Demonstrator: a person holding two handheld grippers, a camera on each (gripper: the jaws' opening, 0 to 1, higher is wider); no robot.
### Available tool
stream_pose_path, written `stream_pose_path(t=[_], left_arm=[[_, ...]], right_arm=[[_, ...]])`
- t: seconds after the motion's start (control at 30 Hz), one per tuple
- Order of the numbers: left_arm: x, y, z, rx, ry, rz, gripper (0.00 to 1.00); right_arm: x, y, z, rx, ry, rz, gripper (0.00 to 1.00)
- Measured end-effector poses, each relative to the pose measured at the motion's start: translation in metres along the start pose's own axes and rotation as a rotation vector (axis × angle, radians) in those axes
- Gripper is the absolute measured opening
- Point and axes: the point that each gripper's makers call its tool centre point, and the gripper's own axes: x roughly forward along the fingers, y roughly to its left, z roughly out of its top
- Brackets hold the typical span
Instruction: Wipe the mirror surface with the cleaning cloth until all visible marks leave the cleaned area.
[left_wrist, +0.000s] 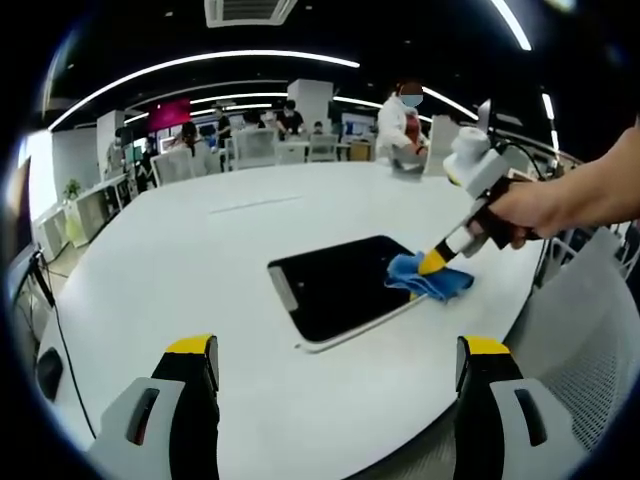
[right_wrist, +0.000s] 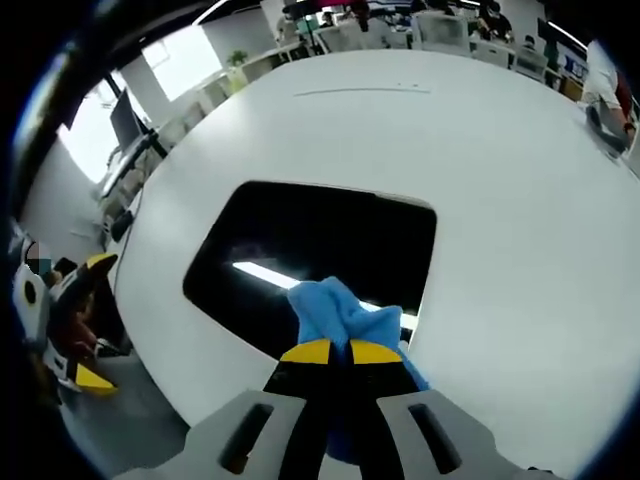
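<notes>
A dark rectangular mirror (left_wrist: 330, 290) lies flat on the white round table (left_wrist: 230, 230), near its front right edge. A crumpled blue cloth (left_wrist: 432, 280) rests on the mirror's right end. My right gripper (left_wrist: 436, 263), held by a hand (left_wrist: 530, 210), reaches in from the right and is shut on the cloth. In the right gripper view the yellow-tipped right gripper (right_wrist: 342, 352) pinches the cloth (right_wrist: 335, 308) against the mirror (right_wrist: 300, 245), which reflects a ceiling light. My left gripper (left_wrist: 338, 350) hovers open before the mirror, touching nothing; the left gripper (right_wrist: 75, 335) also appears off the table's edge.
The table (right_wrist: 500, 180) stretches far beyond the mirror. A person in a white coat (left_wrist: 403, 118) stands at its far side by a small grey object (left_wrist: 407, 163). A grey mesh chair (left_wrist: 590, 340) sits at the near right. Desks and chairs line the back.
</notes>
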Motion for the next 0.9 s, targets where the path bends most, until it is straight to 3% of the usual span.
stream_pose_path(t=[0.9], left_arm=[[0.000,-0.001,0.000,0.003,-0.001,0.004,0.99]], right_arm=[[0.006,0.014,0.006,-0.005,-0.020,0.020,0.00]])
